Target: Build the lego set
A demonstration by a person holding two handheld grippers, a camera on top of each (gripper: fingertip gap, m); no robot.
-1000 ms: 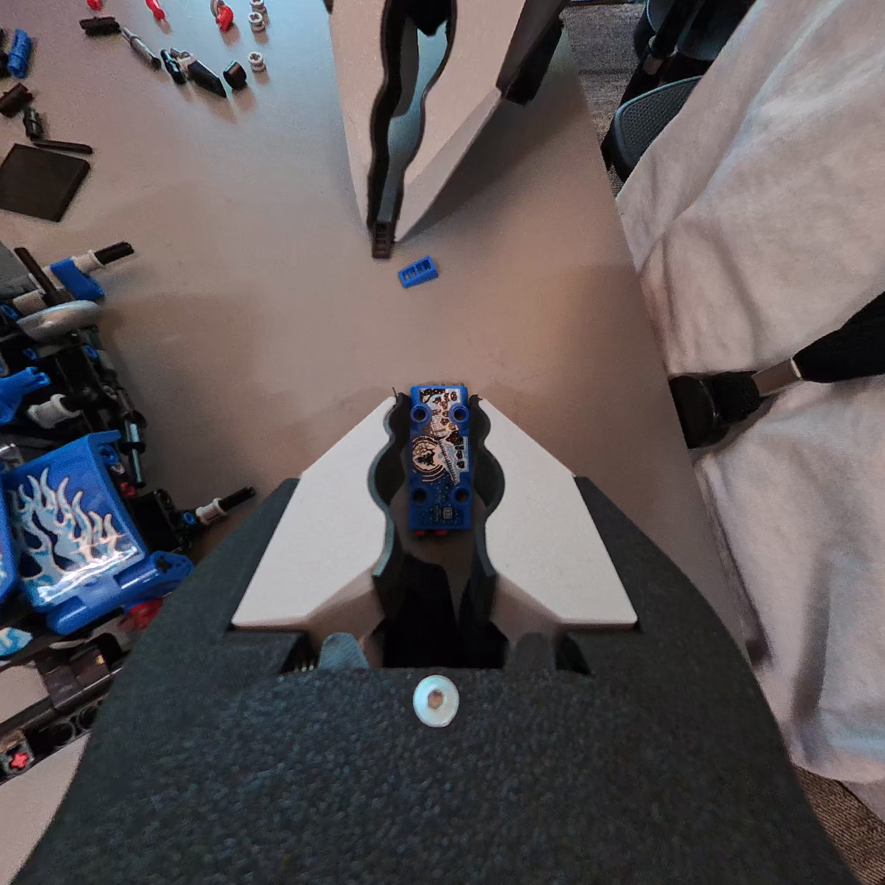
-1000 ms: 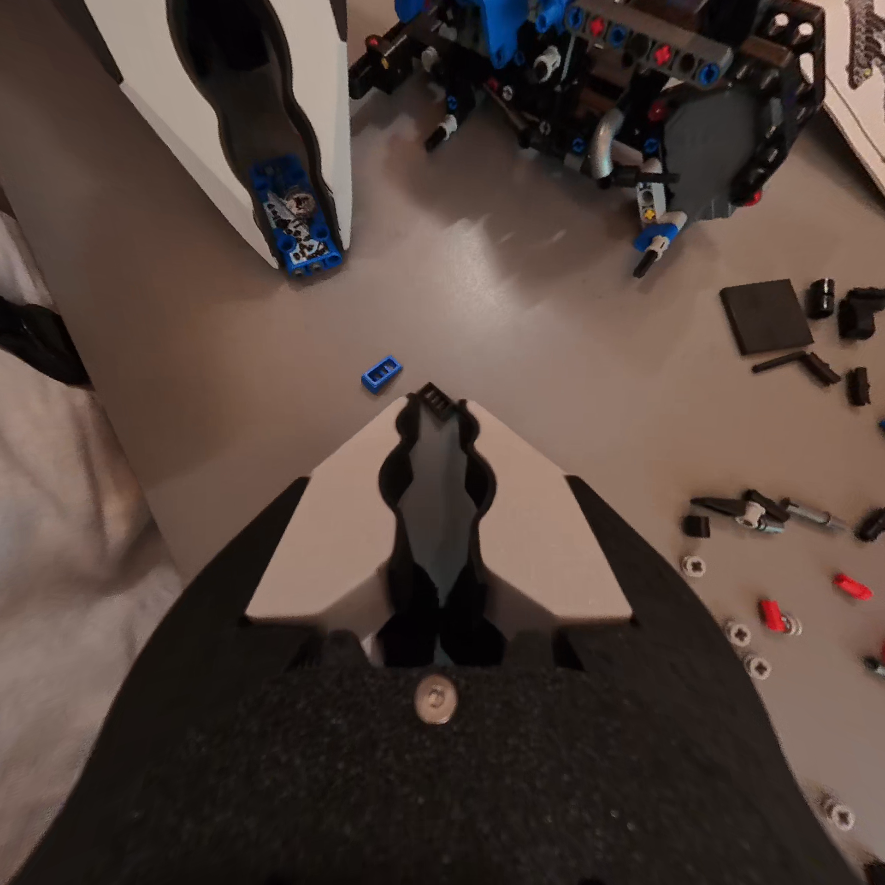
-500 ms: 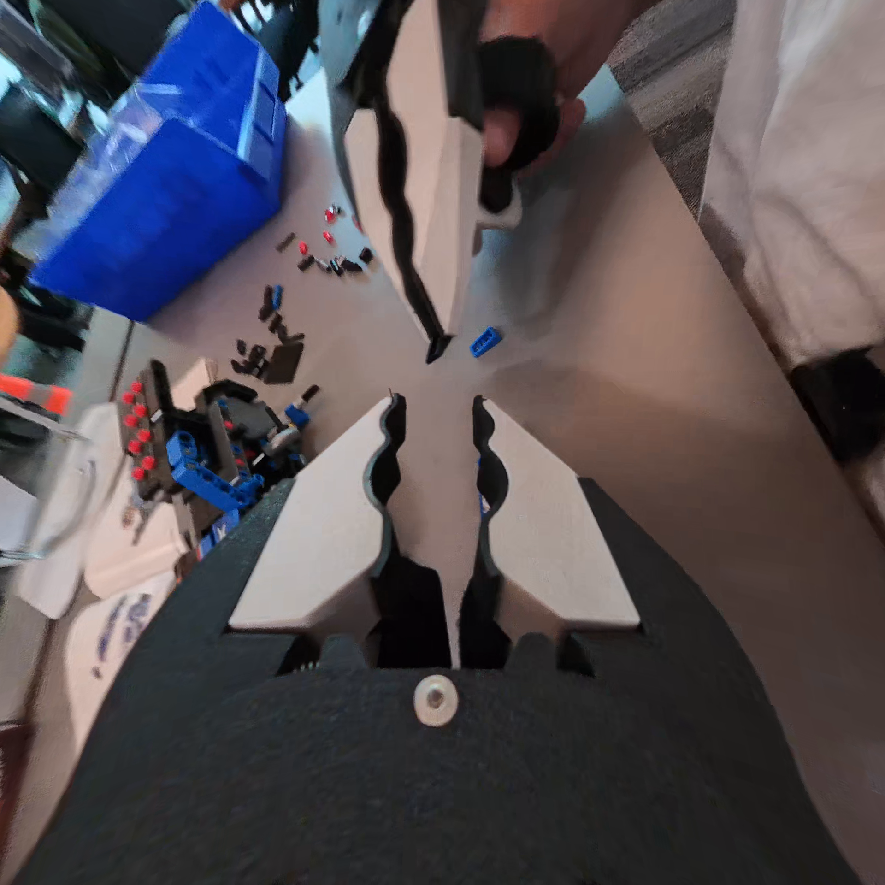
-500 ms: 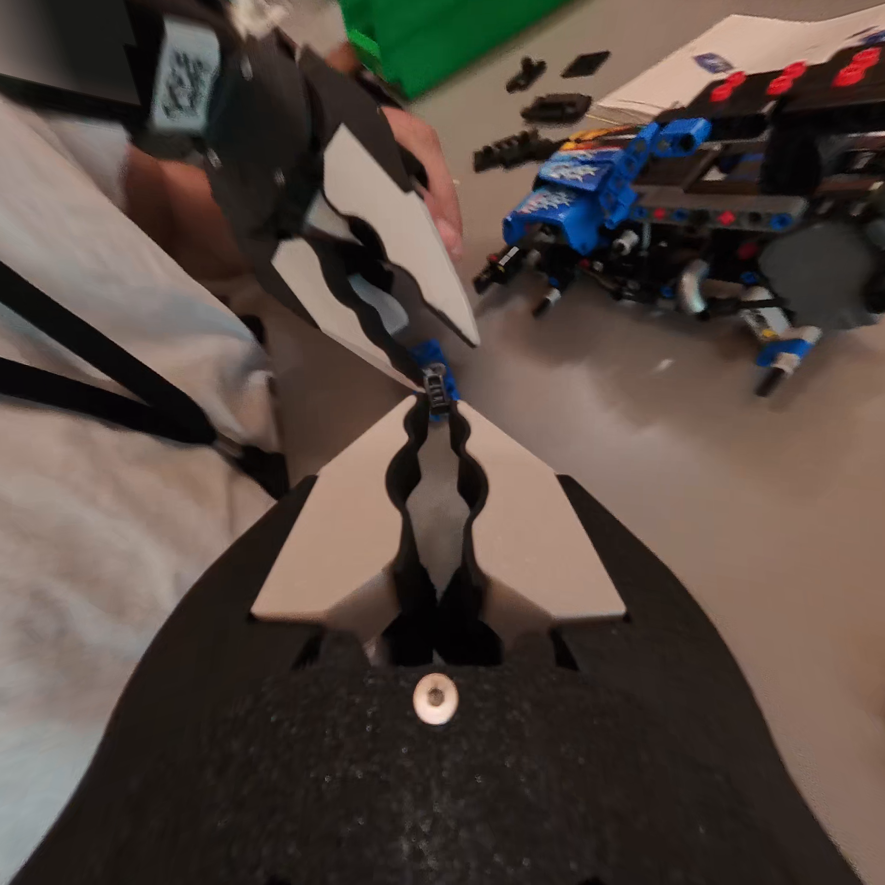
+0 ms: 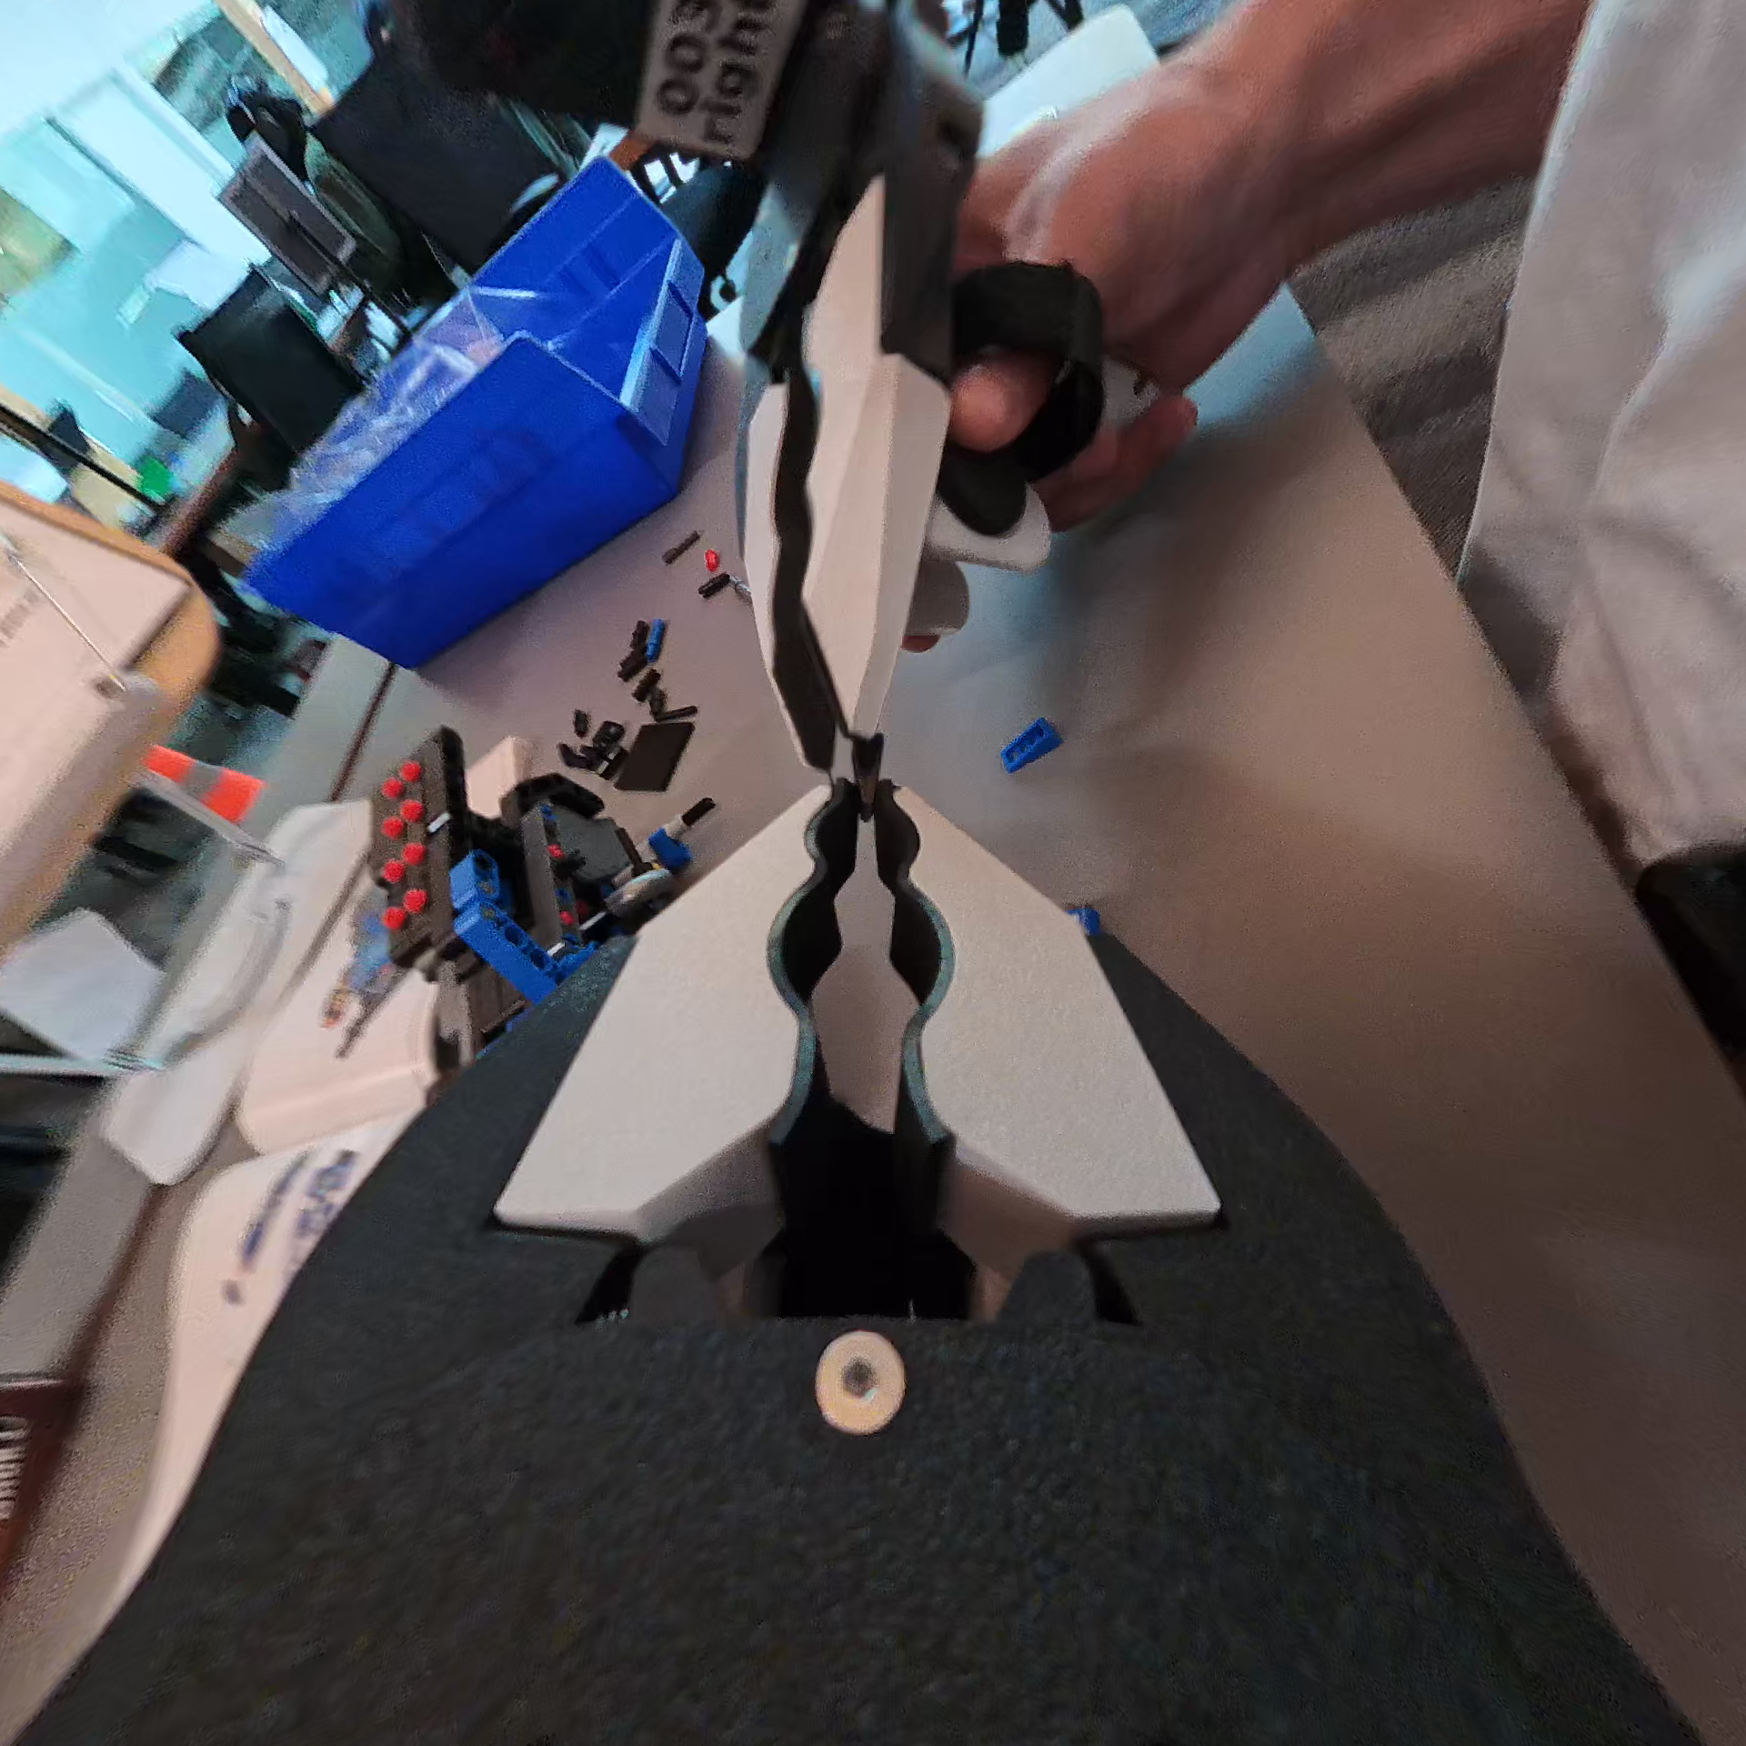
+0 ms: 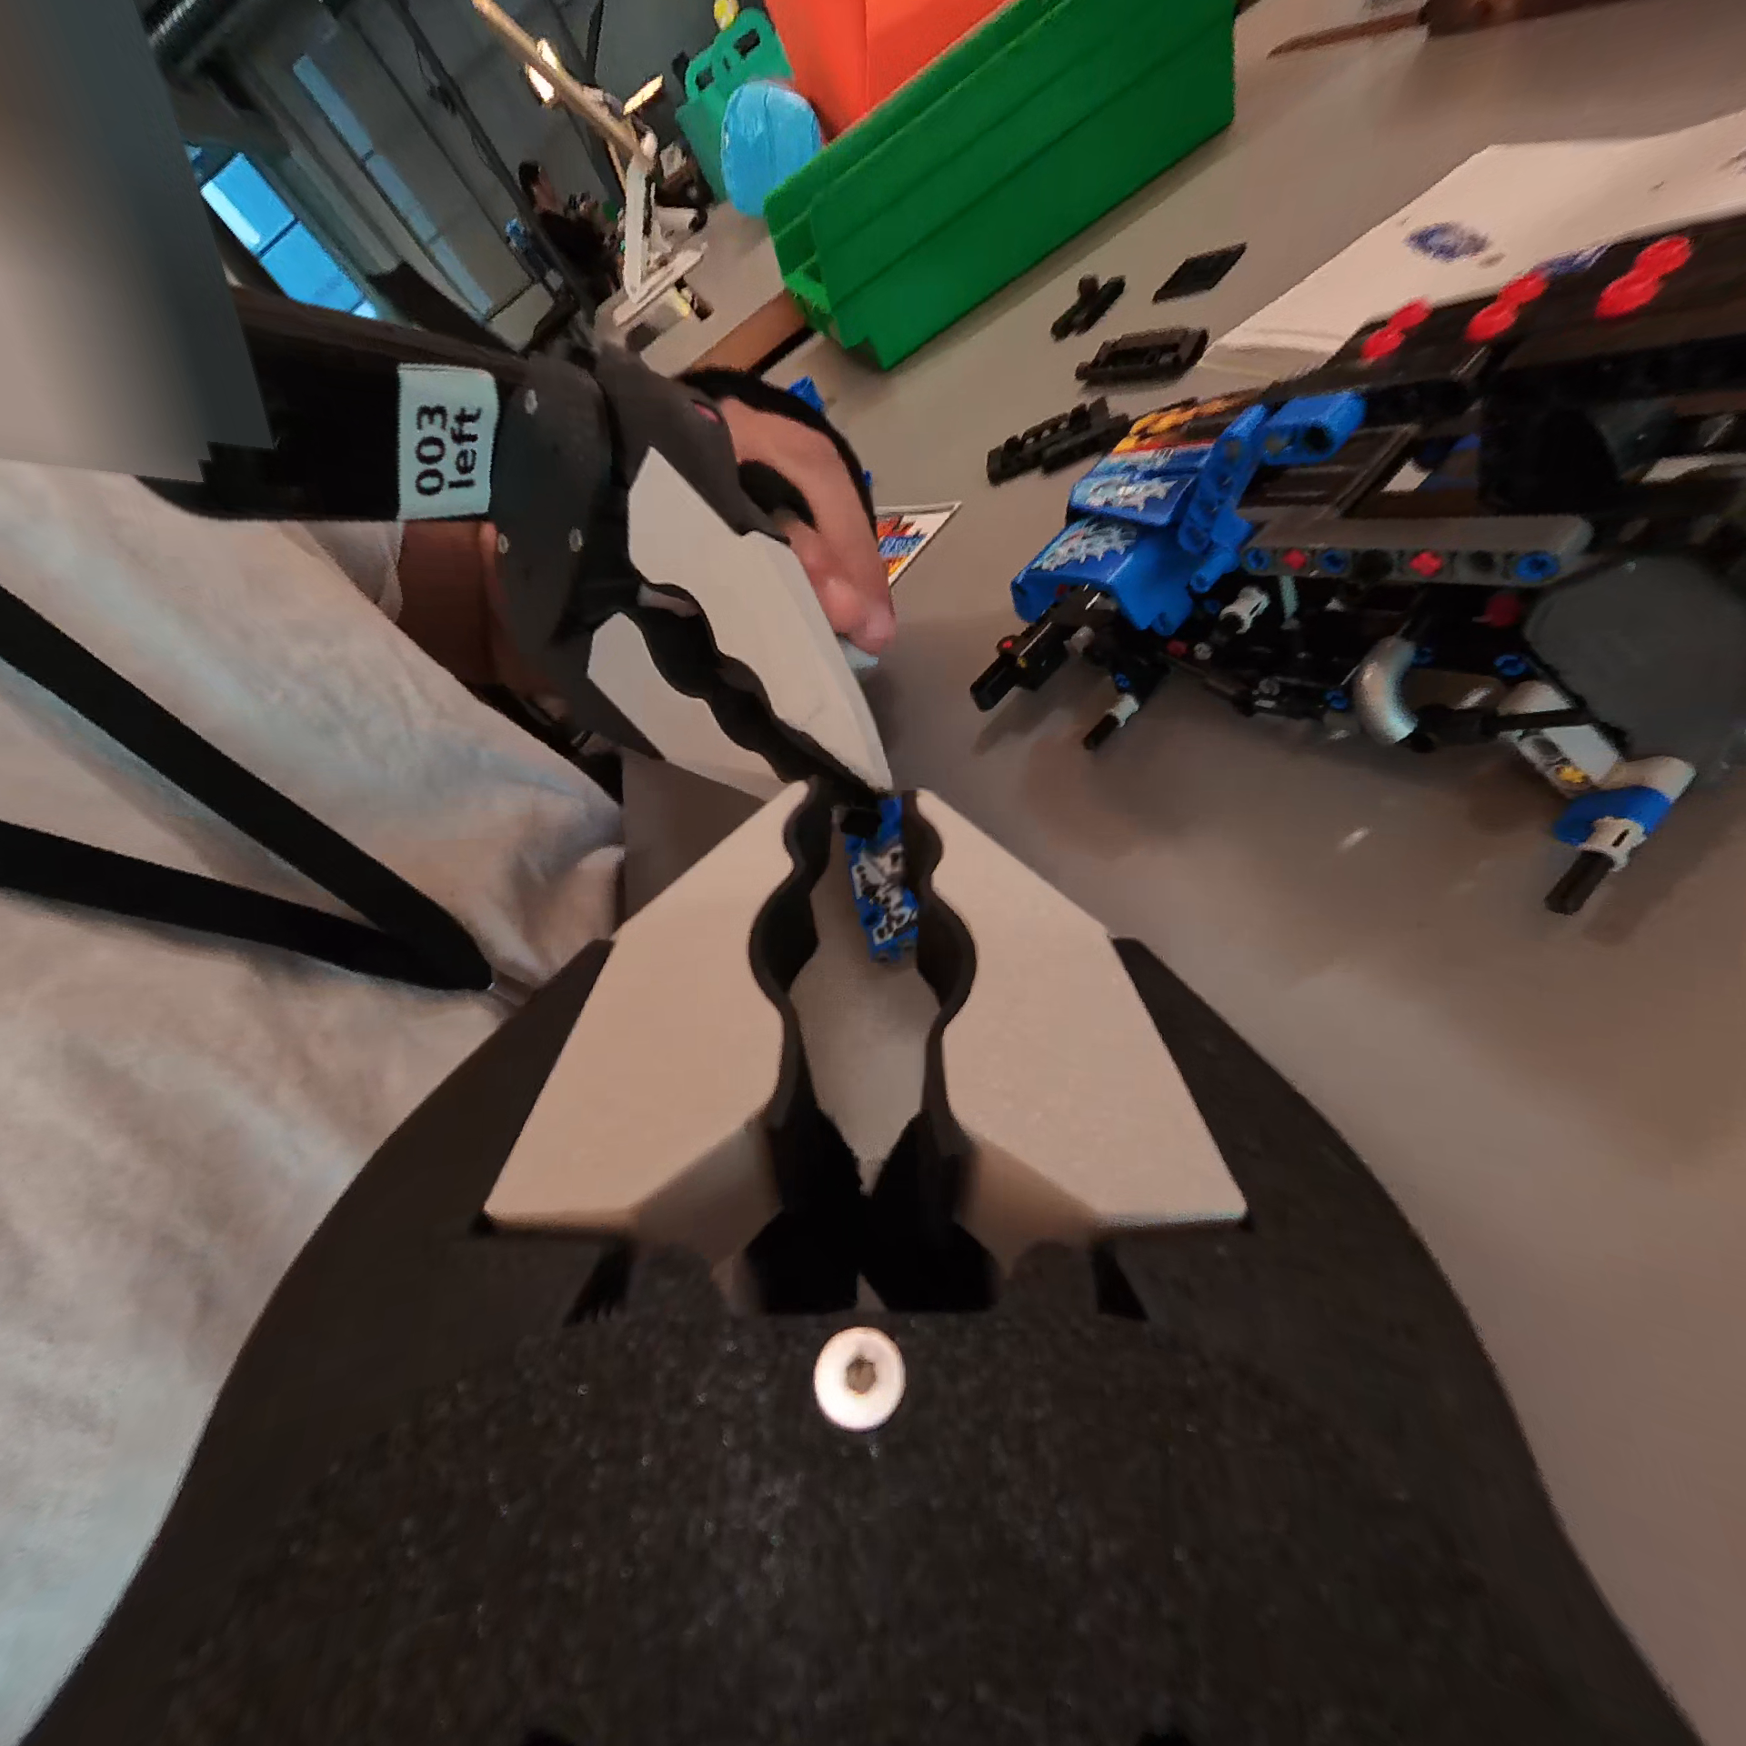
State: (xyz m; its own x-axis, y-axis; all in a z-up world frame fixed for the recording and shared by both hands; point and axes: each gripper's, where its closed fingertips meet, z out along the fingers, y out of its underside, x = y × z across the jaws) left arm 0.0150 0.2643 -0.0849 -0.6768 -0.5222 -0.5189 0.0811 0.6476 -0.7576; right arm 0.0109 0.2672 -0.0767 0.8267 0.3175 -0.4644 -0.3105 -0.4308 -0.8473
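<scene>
My left gripper (image 5: pixel 858 798) is shut on a thin black piece (image 5: pixel 864 777) at its very fingertips. My right gripper (image 5: pixel 836 746) comes down from above and meets it tip to tip. In the right wrist view a blue printed panel (image 6: pixel 883 879) stands between my right gripper's (image 6: pixel 864 803) fingers. It lies against the right pad, and a gap shows on its left side, so the pads do not press it. The black piece (image 6: pixel 855 820) sits at the panel's far end, pinched by the left gripper (image 6: pixel 850 779). Both views are blurred.
The half-built blue and black lego vehicle (image 6: pixel 1370 567) stands on the table, also in the left wrist view (image 5: pixel 491 888). A small blue plate (image 5: pixel 1030 744) and loose black parts (image 5: pixel 642 737) lie nearby. A blue bin (image 5: pixel 491 453), a green bin (image 6: pixel 992 170) and a booklet (image 6: pixel 1512 189) sit farther back. Left tips and right tips are each some 7 cm from the small blue plate (image 5: pixel 1030 744).
The blue panel has left my left gripper and now stands between my right fingers. My left fingers closed on the black piece that my right gripper carried. Both grippers rose and tilted tip to tip.
</scene>
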